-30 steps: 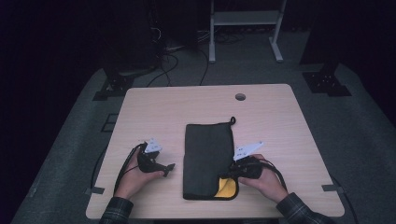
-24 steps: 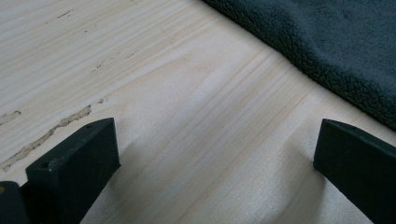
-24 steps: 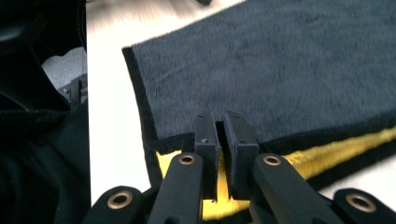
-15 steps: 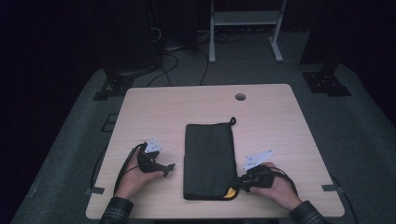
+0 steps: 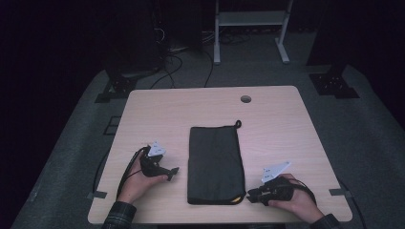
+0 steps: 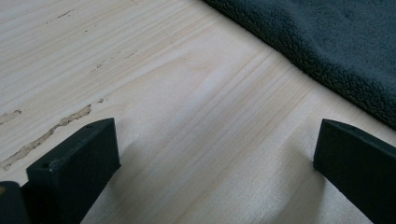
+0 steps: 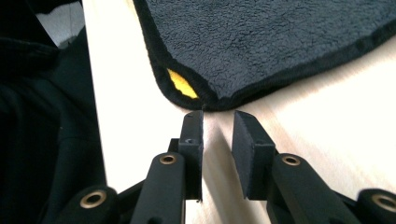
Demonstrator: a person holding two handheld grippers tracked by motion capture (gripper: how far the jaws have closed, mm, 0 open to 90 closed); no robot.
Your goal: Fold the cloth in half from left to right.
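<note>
Dark grey cloth (image 5: pixel 214 164) is lying folded at centre frame, long axis running away from you. You are aiming your right gripper (image 5: pixel 251 195), jaws narrowly apart, at its lower-right corner; your left gripper (image 5: pixel 173 172), jaws wide, is resting just left of it.

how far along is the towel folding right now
Done: the dark towel lies folded into a narrow strip on the table. In hand: nothing; the right gripper sits just off its yellow-tagged corner, the left gripper open beside it. Left: any further fold.

Dark grey cloth (image 5: pixel 213 162) (yellow tag (image 7: pixel 182 86)); pale wood table (image 5: pixel 191 109).
</note>
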